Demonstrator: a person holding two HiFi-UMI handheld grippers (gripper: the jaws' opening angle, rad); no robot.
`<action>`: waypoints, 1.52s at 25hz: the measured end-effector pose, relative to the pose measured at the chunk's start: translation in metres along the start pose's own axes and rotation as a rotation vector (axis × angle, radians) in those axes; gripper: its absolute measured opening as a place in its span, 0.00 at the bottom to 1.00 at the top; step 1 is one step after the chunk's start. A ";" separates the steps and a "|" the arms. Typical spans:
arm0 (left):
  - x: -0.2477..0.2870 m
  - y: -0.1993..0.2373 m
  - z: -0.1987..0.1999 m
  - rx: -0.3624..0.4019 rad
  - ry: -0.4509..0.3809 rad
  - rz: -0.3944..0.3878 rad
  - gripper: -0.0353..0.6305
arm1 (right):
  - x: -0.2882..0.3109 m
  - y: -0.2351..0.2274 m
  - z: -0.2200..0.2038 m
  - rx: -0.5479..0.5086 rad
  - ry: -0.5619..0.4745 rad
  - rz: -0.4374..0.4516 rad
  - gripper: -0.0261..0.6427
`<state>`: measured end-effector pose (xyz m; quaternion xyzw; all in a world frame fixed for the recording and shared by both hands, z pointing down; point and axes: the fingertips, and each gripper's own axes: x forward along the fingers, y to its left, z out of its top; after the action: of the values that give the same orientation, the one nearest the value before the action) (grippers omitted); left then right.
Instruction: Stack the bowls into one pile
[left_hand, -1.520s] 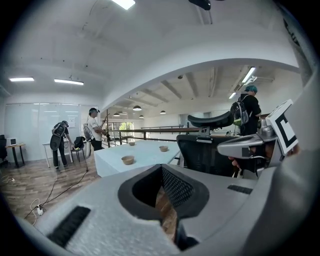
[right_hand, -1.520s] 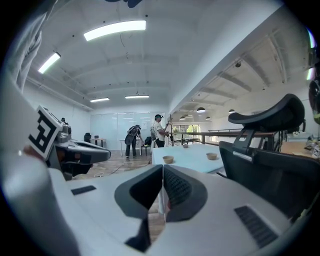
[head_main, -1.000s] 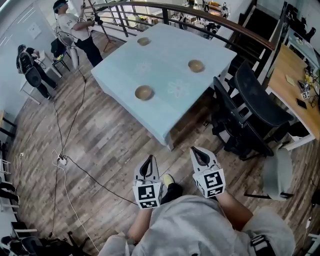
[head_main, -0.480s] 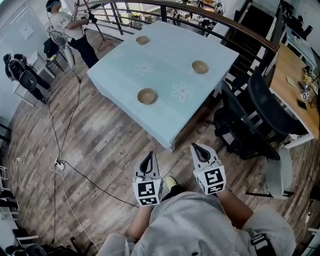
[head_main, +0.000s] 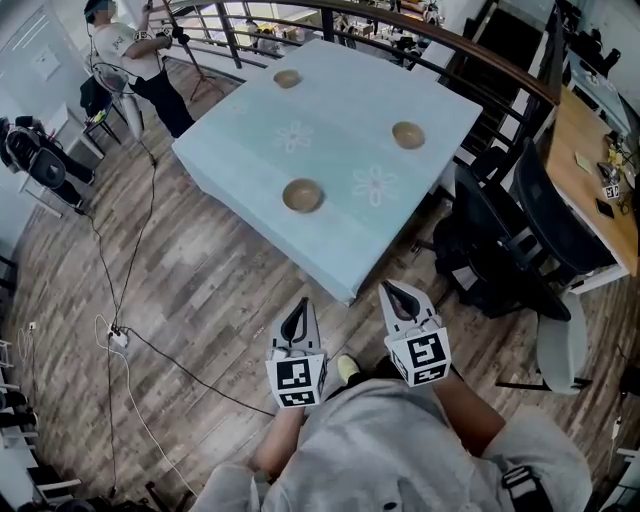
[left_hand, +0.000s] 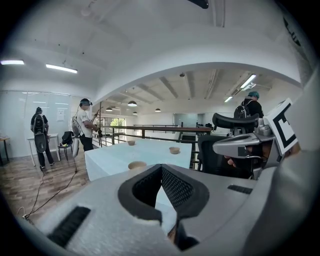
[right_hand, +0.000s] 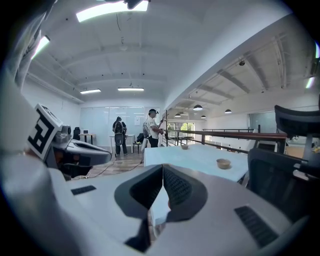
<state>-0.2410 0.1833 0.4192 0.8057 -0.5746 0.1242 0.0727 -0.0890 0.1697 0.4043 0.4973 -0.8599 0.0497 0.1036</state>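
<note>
Stood short of the tabletop (head_main: 340, 110), bowls unstacked.
Held left hand-held gripper (head_main: 297, 306) and right hand-held gripper (head_main: 392, 289) with jaws together, empty; saw near bowl (head_main: 302, 195), right bowl (head_main: 408, 134) and far bowl (head_main: 287, 78) lying well apart there.

Ahead of the fingers (head_main: 300, 330) stands a table (head_main: 330, 110) under a pale blue cloth with flower prints. To their right, black chairs (head_main: 500, 235) crowd the table's side, and a wooden desk (head_main: 585, 150) lies further right. A dark railing (head_main: 470, 55) runs beyond the table. Left of the fingers a cable (head_main: 170, 357) trails over the plank floor (head_main: 220, 270). Far ahead and left stands a person (head_main: 130, 50).
</note>
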 end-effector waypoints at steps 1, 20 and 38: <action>0.002 0.002 -0.001 -0.001 0.000 -0.004 0.08 | 0.002 0.002 0.000 -0.005 0.001 0.001 0.08; 0.035 -0.001 -0.003 0.013 0.015 -0.063 0.08 | 0.016 -0.018 0.000 -0.031 0.017 -0.040 0.08; 0.141 0.018 0.022 0.049 0.065 -0.047 0.08 | 0.096 -0.104 0.014 0.005 0.006 -0.059 0.08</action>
<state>-0.2118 0.0442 0.4379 0.8159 -0.5497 0.1628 0.0745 -0.0468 0.0341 0.4103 0.5227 -0.8443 0.0506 0.1063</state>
